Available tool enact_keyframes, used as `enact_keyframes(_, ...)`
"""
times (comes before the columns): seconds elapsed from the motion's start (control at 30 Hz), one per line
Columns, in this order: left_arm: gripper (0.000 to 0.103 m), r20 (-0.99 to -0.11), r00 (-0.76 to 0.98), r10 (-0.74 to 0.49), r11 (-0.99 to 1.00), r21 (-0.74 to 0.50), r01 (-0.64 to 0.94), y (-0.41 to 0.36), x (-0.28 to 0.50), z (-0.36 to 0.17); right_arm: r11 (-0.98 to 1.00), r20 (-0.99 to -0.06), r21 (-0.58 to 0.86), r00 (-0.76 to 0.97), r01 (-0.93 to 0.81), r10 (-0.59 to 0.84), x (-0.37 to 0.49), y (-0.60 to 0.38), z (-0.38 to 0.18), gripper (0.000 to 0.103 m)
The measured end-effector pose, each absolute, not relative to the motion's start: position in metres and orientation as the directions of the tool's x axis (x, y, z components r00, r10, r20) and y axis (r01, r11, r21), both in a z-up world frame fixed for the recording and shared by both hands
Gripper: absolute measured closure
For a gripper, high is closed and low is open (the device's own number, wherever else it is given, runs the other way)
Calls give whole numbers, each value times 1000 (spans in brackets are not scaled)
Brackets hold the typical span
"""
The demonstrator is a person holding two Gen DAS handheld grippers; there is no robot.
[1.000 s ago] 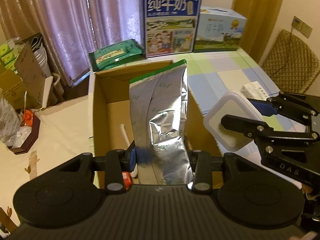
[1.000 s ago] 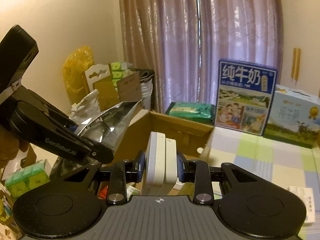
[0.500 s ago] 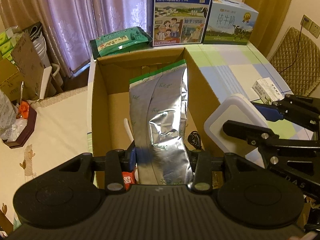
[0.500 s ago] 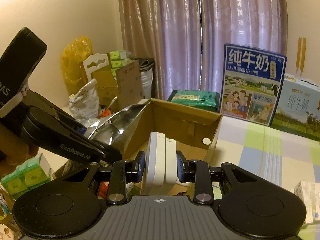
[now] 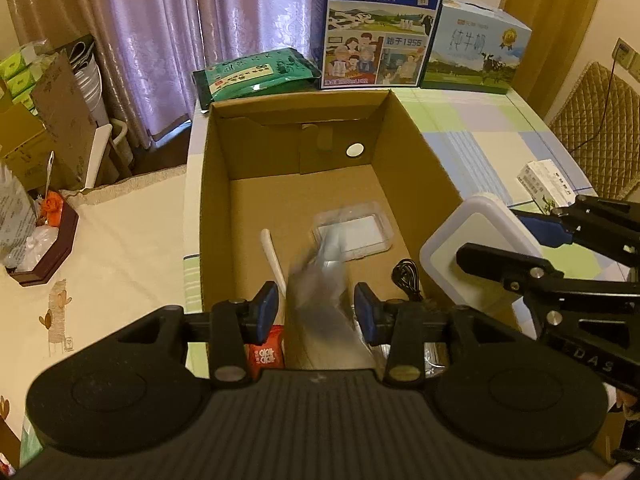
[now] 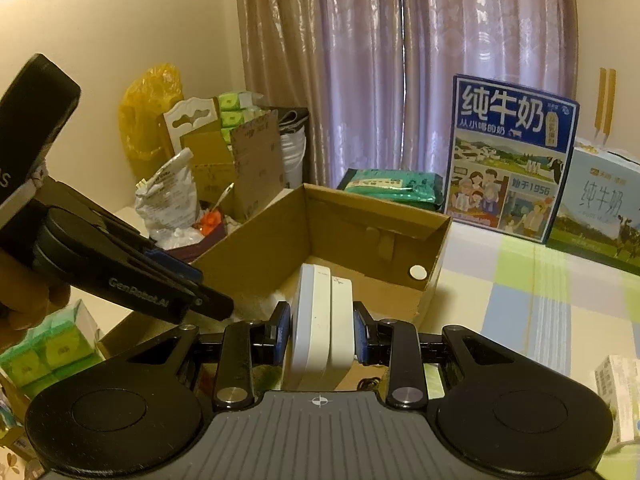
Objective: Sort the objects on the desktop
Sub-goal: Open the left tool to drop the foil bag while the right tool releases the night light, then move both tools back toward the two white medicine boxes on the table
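Note:
An open cardboard box [image 5: 216, 200] stands on the table, and my left gripper [image 5: 316, 312] hovers open over its near end. A silver foil bag [image 5: 320, 300] shows as a blur between the spread pads, loose and dropping into the box. Inside the box lie a clear blister pack [image 5: 352, 232], a white stick [image 5: 272, 256], a black cable [image 5: 406, 276] and a red packet [image 5: 264, 354]. My right gripper [image 6: 322, 332] is shut on a white flat case [image 6: 320, 320], held upright by the box's right wall. The left wrist view shows that case [image 5: 480, 224] too.
A blue milk carton [image 5: 380, 24], a pale milk carton [image 5: 472, 52] and a green packet [image 5: 256, 72] stand behind the box. A small white box [image 5: 546, 184] lies on the checked cloth at right. A wooden tray [image 5: 44, 248] with clutter sits left.
My left gripper has opened and let go of the silver foil bag, which now falls into the box. Both grippers have moved forward over the box. The right grip on the case is unchanged.

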State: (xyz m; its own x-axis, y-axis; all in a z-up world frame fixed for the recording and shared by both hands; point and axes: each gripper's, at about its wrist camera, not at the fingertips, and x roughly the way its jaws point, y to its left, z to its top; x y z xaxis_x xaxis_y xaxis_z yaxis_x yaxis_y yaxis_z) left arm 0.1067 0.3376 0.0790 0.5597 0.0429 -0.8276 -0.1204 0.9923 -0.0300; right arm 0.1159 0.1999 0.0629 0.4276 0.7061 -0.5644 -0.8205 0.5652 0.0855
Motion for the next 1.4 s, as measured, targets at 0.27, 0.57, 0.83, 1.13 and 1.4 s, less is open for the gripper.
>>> enact_keyframes(0.27, 67, -821, 568, 60, 993, -9, -118, 340, 99, 82, 567, -579, 96, 418, -818, 701, 116, 209, 56, 74)
enact_keyframes(0.57, 67, -820, 570, 59, 992, -16, -125, 342, 92, 79, 566, -561, 96, 425, -819, 711, 124, 214, 59, 72)
enact_keyframes(0.83, 62, -810, 582, 64, 993, -7, -119, 332, 84, 81, 624, -543, 124, 474, -771, 693, 126, 173, 61, 51)
enact_keyframes(1.13, 55, -794, 604, 73, 994, 7, -110, 303, 75, 89, 687, -544, 169, 514, -707, 663, 112, 111, 61, 31)
enact_keyframes(1.4, 43, -777, 627, 63, 996, 9, -89, 269, 71, 98, 735, -569, 165, 546, -657, 615, 102, 58, 57, 9)
